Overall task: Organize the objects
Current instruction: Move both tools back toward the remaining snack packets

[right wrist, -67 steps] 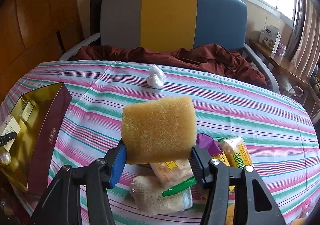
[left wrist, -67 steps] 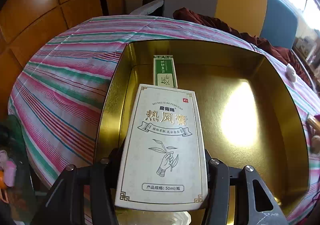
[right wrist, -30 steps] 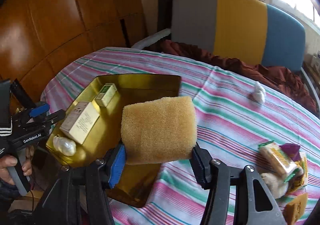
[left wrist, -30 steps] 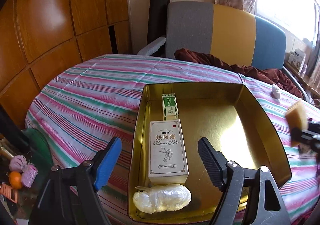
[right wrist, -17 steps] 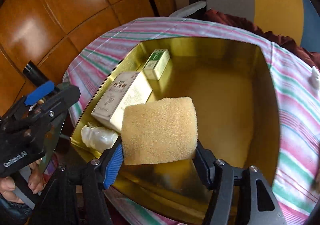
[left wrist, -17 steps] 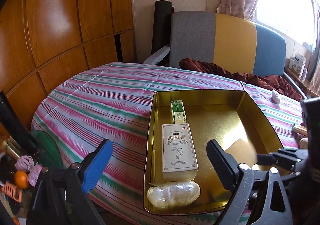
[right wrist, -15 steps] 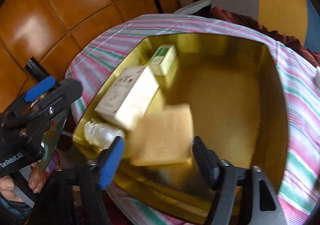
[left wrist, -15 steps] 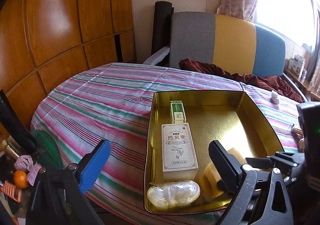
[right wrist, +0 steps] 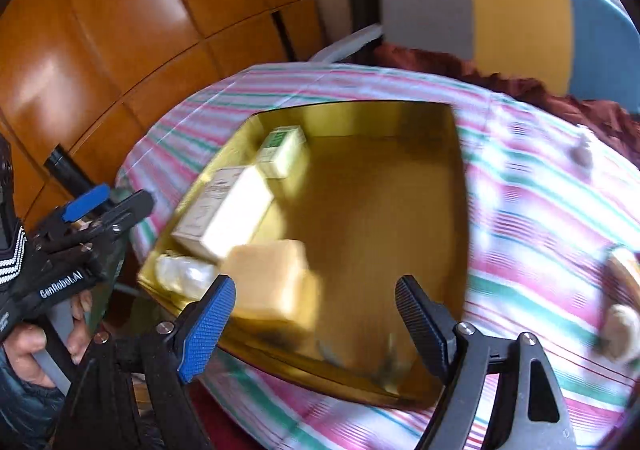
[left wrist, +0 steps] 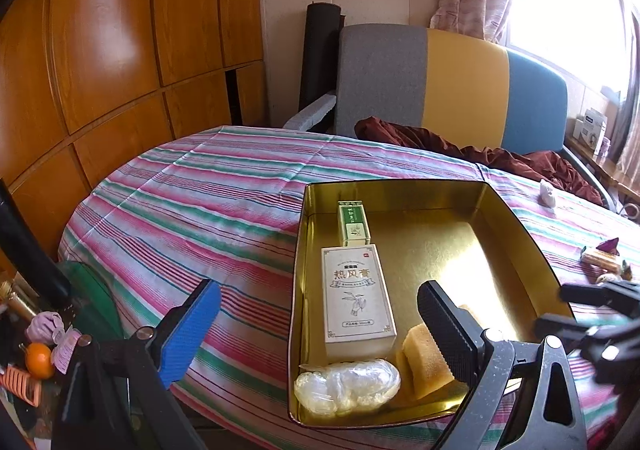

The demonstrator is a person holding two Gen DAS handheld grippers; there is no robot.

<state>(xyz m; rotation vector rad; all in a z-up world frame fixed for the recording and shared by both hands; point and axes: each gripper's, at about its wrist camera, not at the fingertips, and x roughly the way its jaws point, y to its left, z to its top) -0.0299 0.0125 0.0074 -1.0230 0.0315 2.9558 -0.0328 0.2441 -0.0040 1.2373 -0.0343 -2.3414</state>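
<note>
Left wrist view: porous yellow sponge block (left wrist: 426,360) rests in shiny gold tin (left wrist: 516,218); both grippers gape empty

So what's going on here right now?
A person is sorting items into the gold tin with two hand-held grippers. The yellow sponge lies in the tin beside the white box; the right gripper, whose jaws have just opened, is empty. The left gripper hovers open.
</note>
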